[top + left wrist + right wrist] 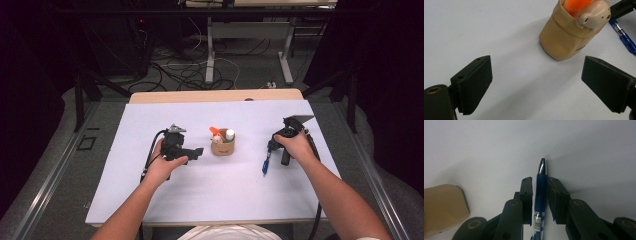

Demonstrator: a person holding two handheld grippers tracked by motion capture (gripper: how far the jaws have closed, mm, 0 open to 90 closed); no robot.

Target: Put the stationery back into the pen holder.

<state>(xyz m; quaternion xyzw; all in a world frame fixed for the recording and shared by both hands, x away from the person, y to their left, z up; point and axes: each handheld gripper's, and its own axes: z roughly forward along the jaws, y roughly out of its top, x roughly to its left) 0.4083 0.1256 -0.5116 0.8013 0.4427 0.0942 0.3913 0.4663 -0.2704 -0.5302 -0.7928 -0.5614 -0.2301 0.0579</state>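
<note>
Lying between right tool [539,195] pads: pen [541,190]

A tan fabric pen pouch [222,147] stands upright near the middle of the white tabletop [150,125], holding an orange marker [214,130] and a white-capped tube [229,134]. Cables [185,70] litter the floor beyond the far edge.

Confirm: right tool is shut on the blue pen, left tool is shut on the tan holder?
Half right. The right tool is shut on the blue pen. The left tool is open and empty, short of the tan holder, as the left gripper view shows.
</note>
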